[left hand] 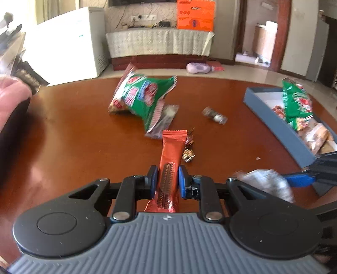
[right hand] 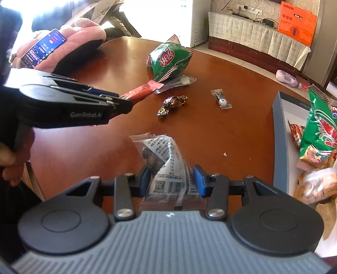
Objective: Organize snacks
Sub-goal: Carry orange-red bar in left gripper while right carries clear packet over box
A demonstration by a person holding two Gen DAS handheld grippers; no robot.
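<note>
My left gripper [left hand: 167, 179] is shut on an orange-red wafer bar packet [left hand: 171, 156], held above the brown table; the packet also shows in the right wrist view [right hand: 140, 93]. My right gripper [right hand: 169, 179] is shut on a clear snack packet with printed text [right hand: 166, 160], blurred in the left wrist view [left hand: 267, 183]. On the table lie a green snack bag [left hand: 143, 94], a clear dark packet [left hand: 163, 121] beside it, a small clear candy packet [left hand: 214, 114] and foil-wrapped chocolates [right hand: 172, 103]. A blue box [left hand: 280, 126] at right holds several snacks.
A pink plush item [right hand: 69, 44] and a lit phone [right hand: 43, 48] sit at the table's far left. A white crumb [right hand: 225, 154] lies near the box. Beyond the table are a white freezer [left hand: 69, 42], a low cabinet [left hand: 158, 44] and an orange bag [left hand: 194, 14].
</note>
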